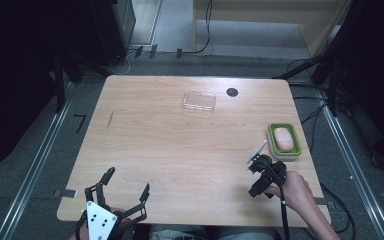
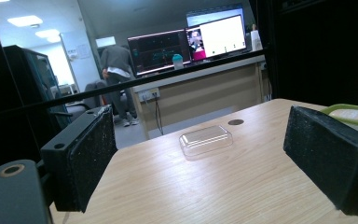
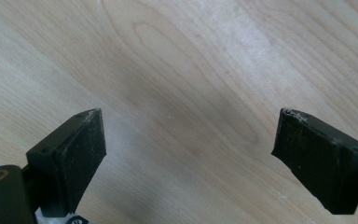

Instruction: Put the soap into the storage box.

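Grippers both spread, empty: your left gripper [image 1: 125, 192] near front edge, right gripper [image 3: 189, 154] aimed at bare table [image 1: 180, 145]. Soap [image 1: 283, 138] sat in green dish [image 1: 270, 134]; risk: you nudged dish off edge.

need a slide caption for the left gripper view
Open left claw low over the wooden table, facing a clear plastic lid.

2 tools [image 1: 126, 181] [image 1: 261, 175], 1 clear lid [image 1: 199, 101], 1 soap dish [image 1: 283, 141], 1 soap [image 1: 283, 138].
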The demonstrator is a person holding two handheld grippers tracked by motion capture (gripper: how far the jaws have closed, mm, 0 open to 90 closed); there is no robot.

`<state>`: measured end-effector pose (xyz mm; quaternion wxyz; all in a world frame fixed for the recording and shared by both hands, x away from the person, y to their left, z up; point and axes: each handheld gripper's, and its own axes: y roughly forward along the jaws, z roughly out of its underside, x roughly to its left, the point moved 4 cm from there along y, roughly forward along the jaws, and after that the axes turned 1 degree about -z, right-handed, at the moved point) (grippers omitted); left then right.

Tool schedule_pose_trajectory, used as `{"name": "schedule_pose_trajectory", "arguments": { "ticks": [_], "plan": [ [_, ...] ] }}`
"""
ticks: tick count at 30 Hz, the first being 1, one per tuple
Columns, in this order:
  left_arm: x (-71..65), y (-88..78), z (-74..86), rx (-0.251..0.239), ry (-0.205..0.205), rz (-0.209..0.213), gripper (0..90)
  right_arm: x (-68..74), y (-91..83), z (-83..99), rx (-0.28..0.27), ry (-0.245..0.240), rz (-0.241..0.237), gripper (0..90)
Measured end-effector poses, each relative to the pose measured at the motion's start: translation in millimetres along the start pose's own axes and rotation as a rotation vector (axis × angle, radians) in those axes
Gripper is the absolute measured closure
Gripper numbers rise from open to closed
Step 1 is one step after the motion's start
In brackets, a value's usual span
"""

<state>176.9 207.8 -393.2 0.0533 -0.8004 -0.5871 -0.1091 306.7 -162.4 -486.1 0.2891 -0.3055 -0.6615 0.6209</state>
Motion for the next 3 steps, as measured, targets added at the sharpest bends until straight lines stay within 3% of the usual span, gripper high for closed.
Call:
{"name": "schedule_pose_trajectory", "arguments": {
  "ticks": [3],
  "plan": [
    [0.2, -0.1, 0.2, 0.0, 0.0, 0.0, 9.9, 3.0, 2.8, 1.0, 0.02, -0.019, 0.006, 11.1]
  ]
}}
